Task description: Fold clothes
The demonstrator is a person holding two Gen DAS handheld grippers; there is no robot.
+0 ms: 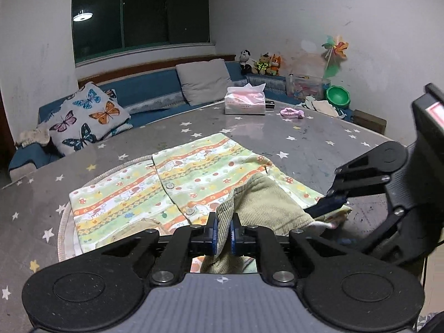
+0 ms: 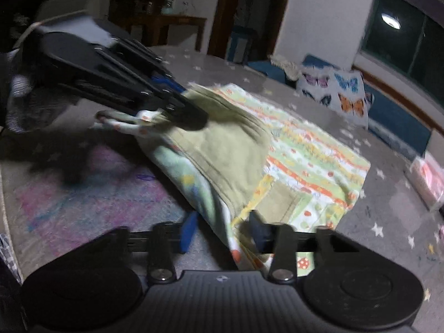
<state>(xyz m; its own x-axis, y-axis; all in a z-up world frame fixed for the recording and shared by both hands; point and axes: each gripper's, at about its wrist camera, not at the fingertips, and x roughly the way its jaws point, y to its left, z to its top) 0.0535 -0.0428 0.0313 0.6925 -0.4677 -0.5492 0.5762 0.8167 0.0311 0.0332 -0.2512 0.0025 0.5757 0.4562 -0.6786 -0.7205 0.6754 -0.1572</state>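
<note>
On the star-dotted grey table (image 1: 319, 138), my left gripper (image 1: 223, 229) clamps the striped, green-lined garment's (image 1: 194, 174) corner; my right gripper (image 2: 222, 231), jaws apart, risks dropping its edge.

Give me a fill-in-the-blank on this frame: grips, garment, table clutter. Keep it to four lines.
1. The left gripper is shut on the garment's olive ____ lining.
2. The striped garment lies on a grey table cover printed with ____.
3. The cushion on the blue bench bears ____.
4. The tissue pack stands ____ the garment.

Missing: corduroy; stars; butterflies; beyond
</note>
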